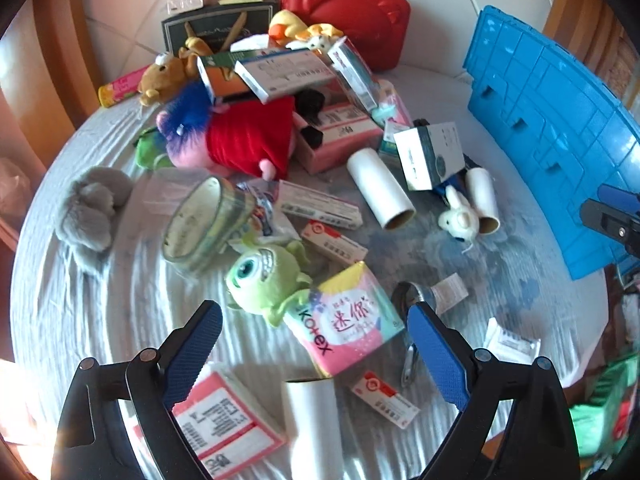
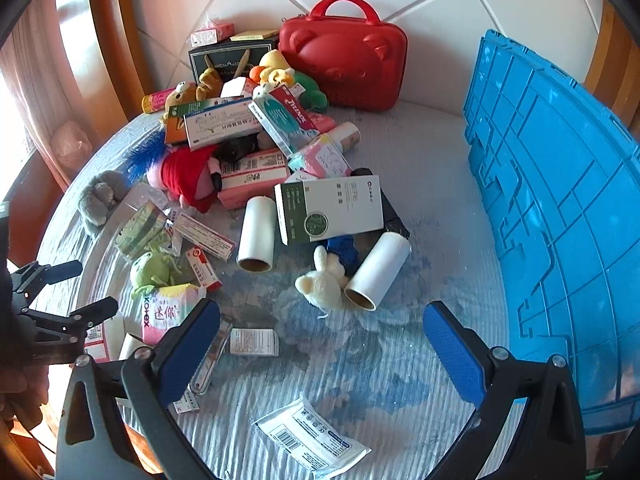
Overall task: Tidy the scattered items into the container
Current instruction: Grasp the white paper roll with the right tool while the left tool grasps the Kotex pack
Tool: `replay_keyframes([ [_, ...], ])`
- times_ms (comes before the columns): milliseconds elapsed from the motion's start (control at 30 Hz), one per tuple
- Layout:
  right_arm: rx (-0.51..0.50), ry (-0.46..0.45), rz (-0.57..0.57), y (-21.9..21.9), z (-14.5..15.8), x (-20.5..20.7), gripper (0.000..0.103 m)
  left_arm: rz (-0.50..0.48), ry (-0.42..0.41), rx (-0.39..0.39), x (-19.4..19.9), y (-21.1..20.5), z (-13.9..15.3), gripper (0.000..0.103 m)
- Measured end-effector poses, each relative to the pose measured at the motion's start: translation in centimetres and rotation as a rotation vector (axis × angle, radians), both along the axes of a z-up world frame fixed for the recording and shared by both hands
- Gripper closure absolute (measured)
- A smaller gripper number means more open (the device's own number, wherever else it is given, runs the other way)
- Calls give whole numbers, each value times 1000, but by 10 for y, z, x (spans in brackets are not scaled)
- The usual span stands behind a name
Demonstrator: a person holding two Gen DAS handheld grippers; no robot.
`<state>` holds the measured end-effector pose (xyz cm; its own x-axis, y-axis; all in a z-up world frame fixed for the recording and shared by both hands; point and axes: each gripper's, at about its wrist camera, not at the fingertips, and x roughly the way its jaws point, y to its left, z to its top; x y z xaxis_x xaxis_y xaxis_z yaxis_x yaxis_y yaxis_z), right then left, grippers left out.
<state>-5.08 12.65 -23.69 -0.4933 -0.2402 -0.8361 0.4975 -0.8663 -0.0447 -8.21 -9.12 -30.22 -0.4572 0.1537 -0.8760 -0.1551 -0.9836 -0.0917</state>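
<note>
Scattered boxes, plush toys & paper rolls cover the pale ribbed bedsheet [image 2: 400, 360], piled thickest toward the back by the red hard-shell handbag [image 2: 344, 52]. Big blue plastic crate [image 2: 560, 208] stands on the right; only its ribbed outer wall shows in both views, inside hidden, far edge cut off by the frame.

Left gripper [image 1: 316, 356]: blue pads spread wide, holding nothing, hovering over the pink Kotex pad pack [image 1: 348, 320] & green one-eyed plush toy [image 1: 264, 276]. White cardboard roll [image 1: 312, 424] below it runs out of frame. Round tin with clear wrap [image 1: 204, 224] is blurred, label unreadable.

Right gripper [image 2: 320, 348]: fingers also wide apart, empty, above bare sheet near the small white plush bunny [image 2: 324, 280].

Right view only: flat white sachet w/ barcode [image 2: 312, 436] near the bottom edge; the left view shows just a corner of something similar, can't tell if it's the same. White-and-green carton [image 2: 332, 208] lies on a dark item, mostly hidden. Left view only: pink labelled box [image 1: 224, 420], partly behind the left finger [image 1: 192, 356]. Grey plush toy [image 1: 92, 208] faces away, shape unclear.
</note>
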Motion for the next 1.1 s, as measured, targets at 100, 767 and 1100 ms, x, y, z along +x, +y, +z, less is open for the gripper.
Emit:
replay_keyframes([
  [100,24,-31,-9,7,-18,2,0,18,-66,20,-9,9,-31,9],
  [767,33,-133,-27,28,-80,-19,0,138,-200,21,-34,37,-109,9],
  [1100,47,-142,-57,23,-113,-56,0,150,-157,24,-23,36,-92,23],
])
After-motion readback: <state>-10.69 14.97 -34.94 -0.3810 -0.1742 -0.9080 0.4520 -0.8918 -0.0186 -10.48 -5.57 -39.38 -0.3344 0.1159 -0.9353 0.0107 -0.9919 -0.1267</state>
